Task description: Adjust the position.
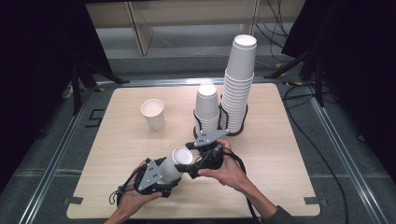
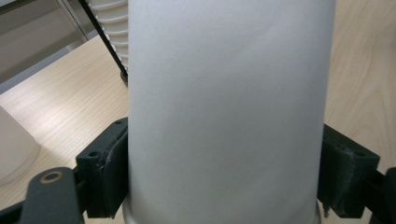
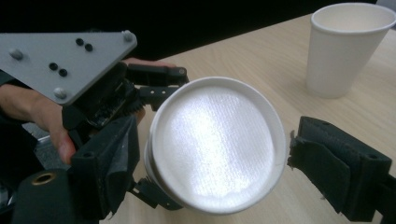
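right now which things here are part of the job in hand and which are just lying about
In the job:
- paper cup, held on its side, clamped by the left gripper
- right gripper, jaws open around the cup's closed end
- two cup stacks in the black rack

Lying about:
- single upright cup on the table
- cables on the floor

You're holding a matt white paper cup (image 1: 173, 164), smooth wall, woven-looking texture on its base. Left gripper (image 1: 156, 177) and right gripper (image 1: 194, 163) are showing matt black plastic with rough, frayed pads (image 3: 322, 163); the top plate (image 3: 60, 60) is looking like dull grey metal. Table (image 1: 280, 154) is showing pale wood grain, satin finish.
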A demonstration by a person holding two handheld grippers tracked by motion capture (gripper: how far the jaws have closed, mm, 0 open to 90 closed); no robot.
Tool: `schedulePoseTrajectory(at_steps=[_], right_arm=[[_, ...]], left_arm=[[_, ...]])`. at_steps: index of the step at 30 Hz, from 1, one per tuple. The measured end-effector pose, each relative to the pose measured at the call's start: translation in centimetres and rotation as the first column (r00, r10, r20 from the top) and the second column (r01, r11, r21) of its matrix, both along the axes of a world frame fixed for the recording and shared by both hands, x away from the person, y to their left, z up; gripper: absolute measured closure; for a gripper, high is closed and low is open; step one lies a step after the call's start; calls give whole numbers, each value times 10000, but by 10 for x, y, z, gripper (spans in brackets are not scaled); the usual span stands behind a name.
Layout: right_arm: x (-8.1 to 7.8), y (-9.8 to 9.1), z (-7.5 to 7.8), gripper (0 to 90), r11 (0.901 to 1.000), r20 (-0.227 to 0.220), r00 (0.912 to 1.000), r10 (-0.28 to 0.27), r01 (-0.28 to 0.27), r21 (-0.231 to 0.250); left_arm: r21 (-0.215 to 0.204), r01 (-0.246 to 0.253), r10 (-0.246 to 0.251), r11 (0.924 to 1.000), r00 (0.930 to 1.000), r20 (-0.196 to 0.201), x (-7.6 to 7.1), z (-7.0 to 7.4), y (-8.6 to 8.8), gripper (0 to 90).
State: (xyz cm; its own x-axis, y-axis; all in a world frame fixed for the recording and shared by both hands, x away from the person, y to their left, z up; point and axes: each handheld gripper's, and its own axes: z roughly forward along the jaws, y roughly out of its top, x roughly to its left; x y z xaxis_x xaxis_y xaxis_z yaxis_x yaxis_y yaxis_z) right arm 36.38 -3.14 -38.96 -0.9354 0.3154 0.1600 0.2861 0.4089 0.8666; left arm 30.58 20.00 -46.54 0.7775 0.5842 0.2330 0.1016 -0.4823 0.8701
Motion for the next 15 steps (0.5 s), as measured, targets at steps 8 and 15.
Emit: schedulePoseTrajectory(at_steps=[8,15], right_arm=[[0,2,-6,158,9988,-140,9990,418,-422,-263],[1,4,-8,159,9982,-298,9984,486,-496,-340]], left_arm=[[493,242,-243,9985,9997,29,-1,0,0,175],[510,313,-323,9982,9993,193,-3,-1,-3,175]])
